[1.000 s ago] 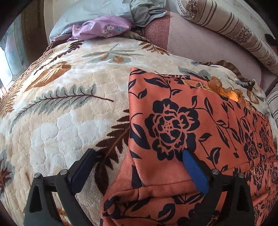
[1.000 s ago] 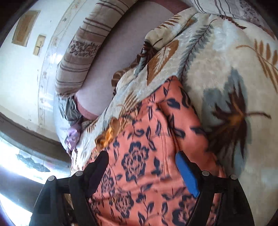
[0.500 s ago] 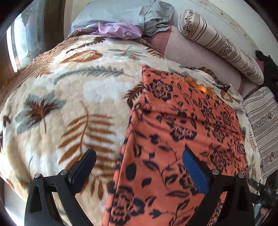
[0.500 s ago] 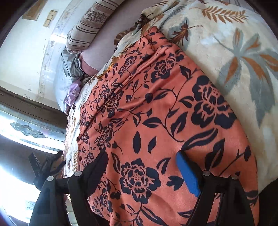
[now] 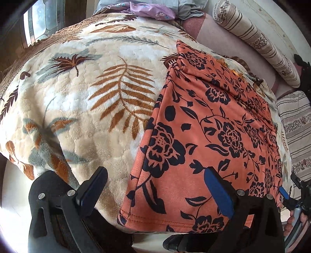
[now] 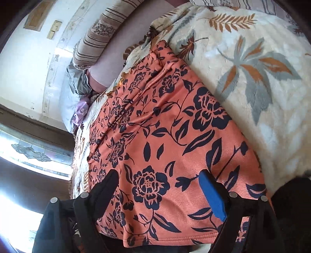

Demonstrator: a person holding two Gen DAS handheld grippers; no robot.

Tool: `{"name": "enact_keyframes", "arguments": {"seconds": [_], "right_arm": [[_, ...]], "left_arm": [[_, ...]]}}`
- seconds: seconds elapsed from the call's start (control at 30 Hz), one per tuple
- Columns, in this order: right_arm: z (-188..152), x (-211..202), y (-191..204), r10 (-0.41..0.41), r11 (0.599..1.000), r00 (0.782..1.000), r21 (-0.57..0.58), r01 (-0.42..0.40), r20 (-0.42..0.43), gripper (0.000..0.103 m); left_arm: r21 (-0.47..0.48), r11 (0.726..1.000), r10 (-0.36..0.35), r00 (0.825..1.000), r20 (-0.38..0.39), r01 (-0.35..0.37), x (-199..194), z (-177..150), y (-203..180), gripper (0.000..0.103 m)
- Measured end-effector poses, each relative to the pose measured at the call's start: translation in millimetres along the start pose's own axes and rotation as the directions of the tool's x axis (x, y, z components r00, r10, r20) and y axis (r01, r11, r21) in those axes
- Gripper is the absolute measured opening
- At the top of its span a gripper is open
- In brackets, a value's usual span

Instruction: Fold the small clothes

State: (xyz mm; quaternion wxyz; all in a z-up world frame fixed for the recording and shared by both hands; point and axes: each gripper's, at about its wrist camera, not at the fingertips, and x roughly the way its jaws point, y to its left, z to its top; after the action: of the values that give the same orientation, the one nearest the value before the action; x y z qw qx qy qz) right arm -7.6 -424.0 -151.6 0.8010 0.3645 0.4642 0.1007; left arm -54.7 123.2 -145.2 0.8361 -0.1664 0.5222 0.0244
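Note:
An orange garment with dark navy flowers (image 5: 213, 126) lies spread flat on a cream leaf-patterned blanket (image 5: 87, 87), its stitched hem at the bed's near edge. My left gripper (image 5: 155, 173) hovers open over the garment's left hem corner, straddling its left edge, with nothing pinched. In the right wrist view the same garment (image 6: 165, 126) runs away from me. My right gripper (image 6: 158, 175) hangs above the hem, its jaws opening wide; the cloth lies below them, not pressed by the pads. The right gripper's blue pad (image 5: 282, 191) also shows at the lower right of the left wrist view.
A striped bolster (image 5: 258, 44) lies along the far side of the bed. A purple flowered garment (image 5: 153, 9) and grey cloth (image 5: 186, 7) lie piled at the far end. A striped cushion (image 5: 297, 132) sits to the right. A window (image 5: 40, 21) is at the left.
Both grippers have drawn back toward the bed's near edge. The garment's hem, out of sight before, now shows below the fingers, and much more of the blanket is in view.

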Motion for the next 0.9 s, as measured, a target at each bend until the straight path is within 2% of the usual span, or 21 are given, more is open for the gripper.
{"name": "enact_keyframes", "arguments": {"seconds": [0.07,0.1,0.2,0.3,0.4,0.53,0.7,0.8,0.87,0.9], "right_arm": [[-1.0,0.8,-16.9,-0.058,0.996,0.998,0.060,0.060,-0.030,0.087],[-1.4,-3.5,-20.6,-0.019,0.997,1.000,0.077,0.020,-0.017,0.087],[2.0,-18.3,-19.3,0.012,0.998,1.000,0.060,-0.013,0.014,0.087],[10.4,-29.9,-23.9,0.017,0.999,1.000,0.046,-0.018,0.019,0.087],[19.1,-41.5,-35.2,-0.017,0.999,1.000,0.034,0.017,0.019,0.087],[25.7,-46.2,-51.5,-0.008,1.000,0.998,0.013,0.008,-0.057,0.087],[23.3,-36.0,-58.8,0.022,0.999,0.984,-0.024,-0.027,-0.179,0.087],[17.6,-23.1,-60.8,-0.020,0.999,0.973,-0.042,0.011,-0.232,0.086],[12.0,-18.0,-57.0,-0.028,0.998,0.967,-0.068,0.011,-0.253,0.082],[9.1,-16.4,-54.8,-0.038,0.996,0.964,-0.086,0.016,-0.263,0.073]], "left_arm": [[0.001,1.000,0.006,1.000,-0.022,-0.006,0.4,-1.2,-0.1,0.099],[-0.002,1.000,0.005,1.000,-0.028,-0.005,-0.8,-2.2,0.0,0.099],[-0.003,1.000,0.004,1.000,-0.007,-0.004,-10.9,-8.5,2.4,0.099],[0.000,1.000,0.016,1.000,-0.020,-0.016,-11.2,-10.1,5.5,0.099],[-0.012,1.000,0.001,1.000,-0.031,-0.001,-11.6,-10.7,9.2,0.099],[-0.012,1.000,-0.016,0.999,-0.051,0.016,-10.2,-12.6,11.3,0.099],[-0.003,0.999,-0.049,0.995,-0.084,0.049,-8.9,-14.9,11.3,0.099],[-0.009,0.998,-0.055,0.992,-0.110,0.054,-4.7,-15.1,11.7,0.099],[-0.025,0.997,-0.070,0.989,-0.128,0.068,-2.3,-16.0,14.3,0.098],[-0.030,0.997,-0.076,0.989,-0.130,0.072,-2.3,-16.6,15.8,0.098]]}}
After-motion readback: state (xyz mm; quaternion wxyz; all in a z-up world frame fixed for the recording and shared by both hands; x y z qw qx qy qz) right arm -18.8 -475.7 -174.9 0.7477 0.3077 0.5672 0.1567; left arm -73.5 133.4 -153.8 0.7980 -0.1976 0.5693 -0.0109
